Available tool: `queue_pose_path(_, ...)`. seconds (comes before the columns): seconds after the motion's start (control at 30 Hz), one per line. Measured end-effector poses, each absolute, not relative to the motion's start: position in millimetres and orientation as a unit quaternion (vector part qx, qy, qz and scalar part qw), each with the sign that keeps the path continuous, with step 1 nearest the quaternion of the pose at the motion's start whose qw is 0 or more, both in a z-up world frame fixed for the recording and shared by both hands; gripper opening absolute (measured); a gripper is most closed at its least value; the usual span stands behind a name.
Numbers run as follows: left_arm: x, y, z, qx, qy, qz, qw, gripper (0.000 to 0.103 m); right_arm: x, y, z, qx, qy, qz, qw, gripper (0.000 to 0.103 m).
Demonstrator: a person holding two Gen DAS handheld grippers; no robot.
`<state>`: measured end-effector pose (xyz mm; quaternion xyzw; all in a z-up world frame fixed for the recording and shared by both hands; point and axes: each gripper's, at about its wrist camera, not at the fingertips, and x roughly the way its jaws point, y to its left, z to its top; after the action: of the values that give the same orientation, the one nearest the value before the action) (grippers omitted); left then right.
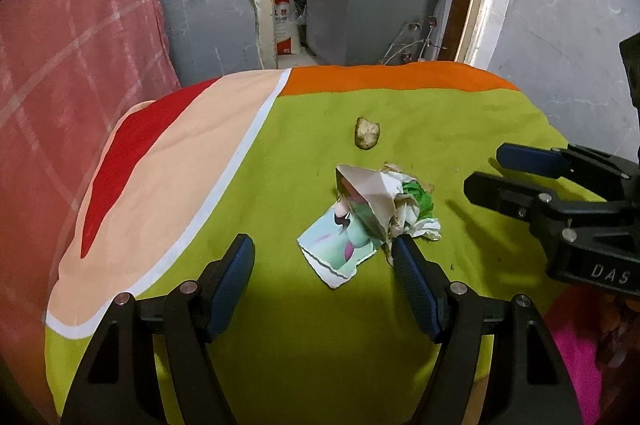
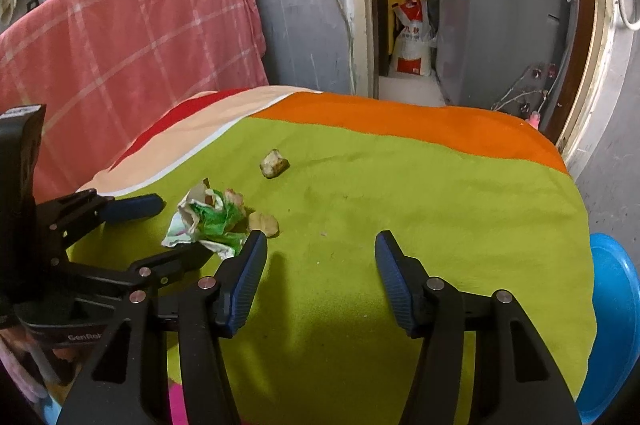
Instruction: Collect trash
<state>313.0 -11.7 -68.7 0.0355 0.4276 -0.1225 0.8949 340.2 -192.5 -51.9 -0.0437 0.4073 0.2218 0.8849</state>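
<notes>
A bright cloth (image 1: 360, 325) in lime green with orange, peach and red panels covers the worktop, and the trash lies on its green part; a blue basin (image 2: 616, 325) shows past the cloth's edge at the right of the right wrist view, and it may be where the trash goes, though that is only a guess. The left gripper (image 1: 324, 253) points down at the cloth with its jaws spread and nothing pinched: one blue pad sits just beside, perhaps touching, the edge of the crumpled paper pile (image 1: 376, 213), a wad of printed wrapper, white paper and green scrap, most of which lies just ahead of the gap. The right gripper (image 2: 320, 245) is also spread and empty, over bare green cloth, with the same pile and a dry brown leaf (image 2: 263, 223) just off its left pad. Farther back, apart from the pile, lies a small pale lump (image 1: 367, 133). The step in hand looks like the approach to the first pickup. The next move calls for the left jaws to slide forward so the wad sits fully between the pads, then close firmly enough to gather the loose layers without catching the cloth beneath.
</notes>
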Motion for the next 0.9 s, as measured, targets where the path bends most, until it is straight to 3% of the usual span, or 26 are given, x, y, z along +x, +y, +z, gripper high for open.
queue_pose_path(0.2,318.4,-10.9,-68.3,0.041,0.431,-0.125,0.893,0.058,340.8,-195.5,-52.6,-0.039,0.411,0.222,0.883,0.055)
queue_pose_path(0.47,317.4,-1.7,-67.0,0.026,0.426,-0.113,0.898,0.037,341.6,-191.8,-51.6,-0.051,0.411,0.229,0.881,0.055)
queue_pose_path(0.7,316.3,3.0,-63.7,0.016,0.424,-0.101,0.900,0.034,347.1,-173.0,-53.6,-0.078,0.421,0.248,0.869,0.054)
queue_pose_path(0.9,311.5,8.8,-62.1,0.006,0.424,-0.104,0.900,0.033,358.0,-150.5,-64.7,-0.106,0.445,0.270,0.847,0.039)
